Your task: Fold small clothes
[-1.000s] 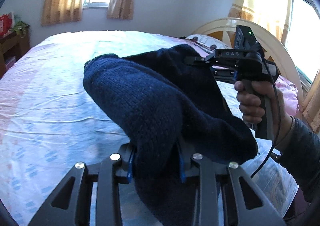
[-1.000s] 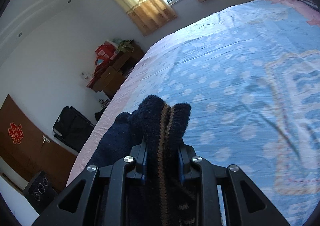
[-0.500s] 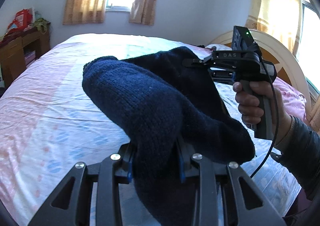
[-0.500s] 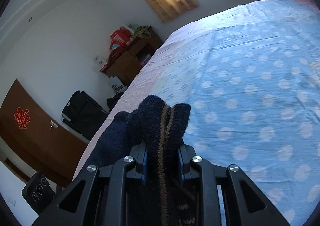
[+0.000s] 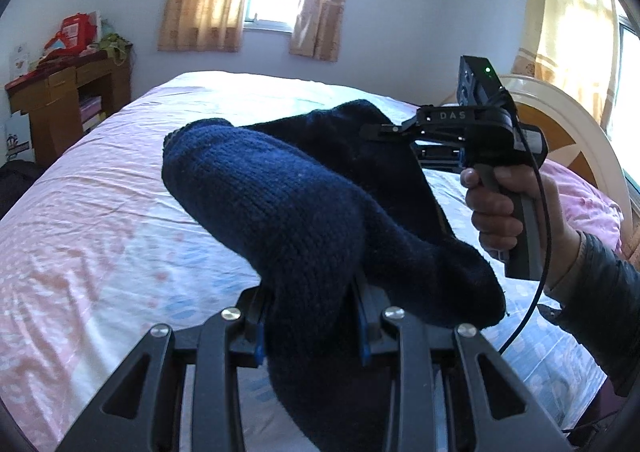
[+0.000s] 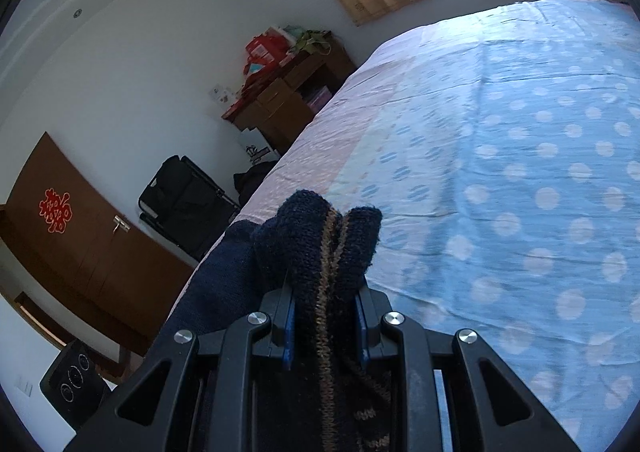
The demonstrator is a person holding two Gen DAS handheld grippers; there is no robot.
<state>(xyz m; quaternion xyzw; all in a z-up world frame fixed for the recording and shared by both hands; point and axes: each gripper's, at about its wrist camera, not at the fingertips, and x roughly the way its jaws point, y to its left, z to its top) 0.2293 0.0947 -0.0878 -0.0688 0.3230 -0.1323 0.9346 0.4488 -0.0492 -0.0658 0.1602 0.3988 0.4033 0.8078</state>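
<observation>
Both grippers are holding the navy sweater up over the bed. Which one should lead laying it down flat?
Probably the right gripper. It pinches a thin edge of the navy sweater and faces open bed. The left gripper is shut on a thick bunch, with loose folds draped over it, so it should follow.

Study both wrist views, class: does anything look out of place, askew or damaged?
Nothing looks damaged. The navy knit garment hangs bunched, off the bed, pinched by the left gripper and right gripper. The sheet lies slightly wrinkled.
</observation>
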